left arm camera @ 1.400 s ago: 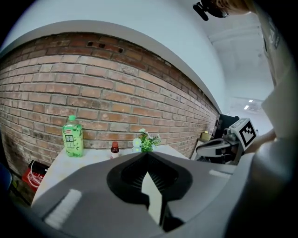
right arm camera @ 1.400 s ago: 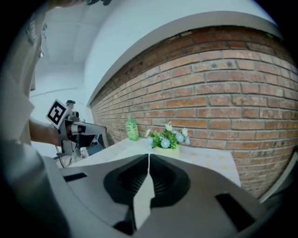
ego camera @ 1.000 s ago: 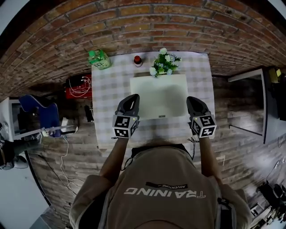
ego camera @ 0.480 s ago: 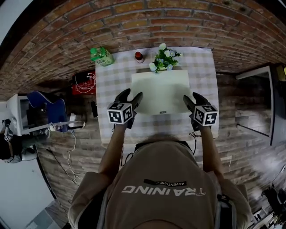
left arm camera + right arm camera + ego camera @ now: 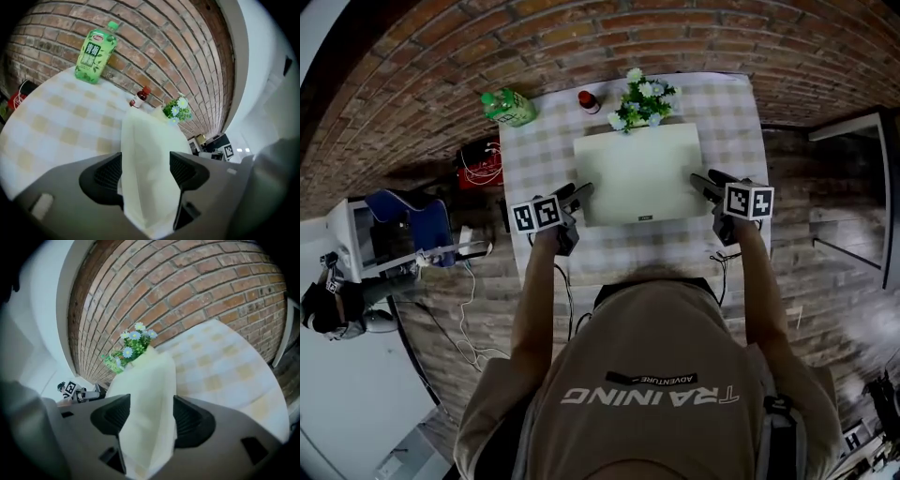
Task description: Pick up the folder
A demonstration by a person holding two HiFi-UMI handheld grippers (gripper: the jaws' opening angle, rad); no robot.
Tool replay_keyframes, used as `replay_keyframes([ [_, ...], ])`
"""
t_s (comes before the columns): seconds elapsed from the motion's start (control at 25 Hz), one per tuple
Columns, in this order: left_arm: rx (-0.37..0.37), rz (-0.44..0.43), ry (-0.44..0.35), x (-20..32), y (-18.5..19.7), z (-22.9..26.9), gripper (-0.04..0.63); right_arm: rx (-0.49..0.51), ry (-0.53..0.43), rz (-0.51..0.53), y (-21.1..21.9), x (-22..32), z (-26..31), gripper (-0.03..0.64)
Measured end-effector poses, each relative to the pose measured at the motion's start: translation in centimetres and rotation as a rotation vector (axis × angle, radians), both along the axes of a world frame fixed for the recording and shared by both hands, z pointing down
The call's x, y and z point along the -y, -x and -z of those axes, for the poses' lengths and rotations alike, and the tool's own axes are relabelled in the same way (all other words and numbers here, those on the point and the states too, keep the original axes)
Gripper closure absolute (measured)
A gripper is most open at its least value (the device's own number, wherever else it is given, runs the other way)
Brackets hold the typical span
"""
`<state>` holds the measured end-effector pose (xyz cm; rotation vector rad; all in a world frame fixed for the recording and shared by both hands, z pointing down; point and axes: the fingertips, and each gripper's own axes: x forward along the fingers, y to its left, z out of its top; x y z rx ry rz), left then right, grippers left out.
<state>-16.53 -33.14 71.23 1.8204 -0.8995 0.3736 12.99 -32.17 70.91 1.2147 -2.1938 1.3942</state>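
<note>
A cream folder (image 5: 637, 173) lies flat on the checked table (image 5: 546, 155). My left gripper (image 5: 579, 194) is at its left edge and my right gripper (image 5: 701, 180) at its right edge, both rolled onto their sides. In the left gripper view the folder (image 5: 147, 159) runs between the two pads of the left gripper (image 5: 146, 171), whose jaws are opening. The right gripper view shows the same: the folder (image 5: 147, 404) sits inside the right gripper (image 5: 150, 416), whose jaws are also opening. I see neither pair of pads pressing on it.
A green drink bottle (image 5: 508, 108) stands at the table's far left corner, and a small red-capped bottle (image 5: 588, 101) and a bunch of flowers (image 5: 642, 98) stand behind the folder. A brick wall backs the table. Cables and a red box (image 5: 473, 167) lie on the floor at left.
Both grippers have sunk to the table and rolled sideways. Their jaws went from shut to spread, and each now straddles a side edge of the folder.
</note>
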Motion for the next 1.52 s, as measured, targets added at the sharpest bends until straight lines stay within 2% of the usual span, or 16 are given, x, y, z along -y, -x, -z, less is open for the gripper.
replay_keyframes([
  [0.2,-0.028,-0.03,0.043,1.2,-0.4,-1.6,0.284,0.063,0.089,0.019,0.0,1.5,-1.6,0.36],
  [0.44,-0.093,-0.052,0.145,1.5,-1.8,-4.1,0.256,0.127,0.213,0.073,1.2,1.8,-4.0,0.357],
  [0.6,-0.085,-0.068,0.165,1.6,-1.8,-4.4,0.255,0.177,0.262,0.077,1.8,1.9,-4.8,0.342],
  [0.96,-0.026,-0.12,0.213,1.7,-2.0,-4.7,0.255,0.179,0.254,0.04,1.6,2.2,-5.0,0.342],
  [1.08,-0.043,-0.127,0.221,1.6,-1.9,-4.7,0.255,0.192,0.241,0.044,1.7,2.2,-4.9,0.342],
  [1.24,-0.075,-0.139,0.21,1.5,-2.0,-4.6,0.255,0.191,0.238,0.04,1.7,2.0,-4.8,0.344],
  [1.4,-0.061,-0.151,0.178,1.7,-2.1,-4.0,0.256,0.158,0.254,0.075,1.9,1.9,-4.3,0.344],
  [1.52,-0.051,-0.174,0.151,1.2,-2.0,-3.1,0.256,0.145,0.229,0.113,2.1,1.4,-3.2,0.344],
])
